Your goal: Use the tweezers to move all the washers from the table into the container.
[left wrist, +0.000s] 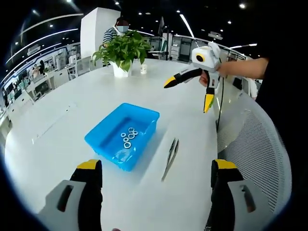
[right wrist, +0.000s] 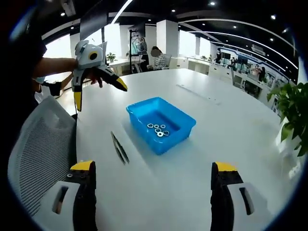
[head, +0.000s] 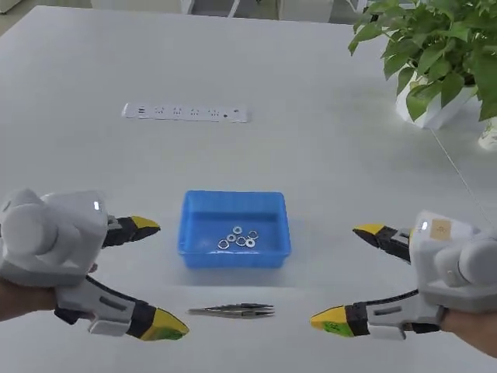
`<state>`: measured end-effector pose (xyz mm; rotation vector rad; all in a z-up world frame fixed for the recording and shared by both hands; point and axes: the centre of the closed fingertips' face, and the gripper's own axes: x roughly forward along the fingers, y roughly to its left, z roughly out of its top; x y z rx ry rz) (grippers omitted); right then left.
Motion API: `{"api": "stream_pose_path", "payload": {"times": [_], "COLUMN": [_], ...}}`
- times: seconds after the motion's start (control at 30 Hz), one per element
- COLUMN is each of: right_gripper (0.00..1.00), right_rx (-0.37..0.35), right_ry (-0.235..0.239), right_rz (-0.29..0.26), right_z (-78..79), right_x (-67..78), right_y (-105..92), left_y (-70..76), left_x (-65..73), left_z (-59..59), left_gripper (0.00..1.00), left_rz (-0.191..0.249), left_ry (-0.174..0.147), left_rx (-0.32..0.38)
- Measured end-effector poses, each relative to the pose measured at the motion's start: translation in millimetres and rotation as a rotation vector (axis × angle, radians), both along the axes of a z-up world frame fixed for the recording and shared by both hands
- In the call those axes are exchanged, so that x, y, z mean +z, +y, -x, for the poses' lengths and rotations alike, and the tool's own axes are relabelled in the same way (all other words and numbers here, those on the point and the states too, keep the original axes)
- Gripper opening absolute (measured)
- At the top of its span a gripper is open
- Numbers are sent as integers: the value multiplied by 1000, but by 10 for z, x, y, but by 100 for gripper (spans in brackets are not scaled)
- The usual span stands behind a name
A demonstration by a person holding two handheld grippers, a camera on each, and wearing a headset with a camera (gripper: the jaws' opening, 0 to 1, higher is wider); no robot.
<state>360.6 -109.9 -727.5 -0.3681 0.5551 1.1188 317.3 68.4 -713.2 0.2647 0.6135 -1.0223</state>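
Between the two grippers, on the bare table (head: 326,155) just in front of the container (head: 233,256): tweezers (head: 231,311), lying flat and crosswise, touching nothing. Left gripper (head: 159,276) and right gripper (head: 345,276) both spread wide, jaws empty, hovering on either side of the tool. Washers (head: 238,238) clustered on the floor of the blue container; none visible on the tabletop.

By the look of it: thin metal, light, stiff lengthwise, springy across, slick on the smooth top. Likely to skate or spin if nudged at one end. Best taken near mid-length, pinched across both flat arms, with the narrow end left free for picking. Calls for a low approach, jaw tips almost brushing the surface, given so little height to catch. Washers likewise small, flat and slippery, easy to lose from fine tips.

Plenty of room: open tabletop to left, right and beyond the container, with power strip (head: 185,113) and potted plant (head: 435,47) well apart. Near table edge not far behind the tool, so worth avoiding any drag toward the body. Container wall just beside it, with a low rim to clear.
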Motion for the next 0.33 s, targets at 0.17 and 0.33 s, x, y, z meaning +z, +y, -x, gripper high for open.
{"api": "stream_pose_path", "payload": {"times": [0.17, 0.33], "right_gripper": [100, 100], "right_rx": [-19, -7], "right_ry": [-10, -8], "right_rz": [-23, -9], "right_z": [-6, 17], "right_x": [53, 33], "right_y": [-54, -50], "left_y": [-2, 31], "left_x": [48, -13], "left_z": [-30, -31], "left_gripper": [99, 99], "left_rz": [37, -12], "left_ry": [-13, -10], "left_rx": [26, 13]}}
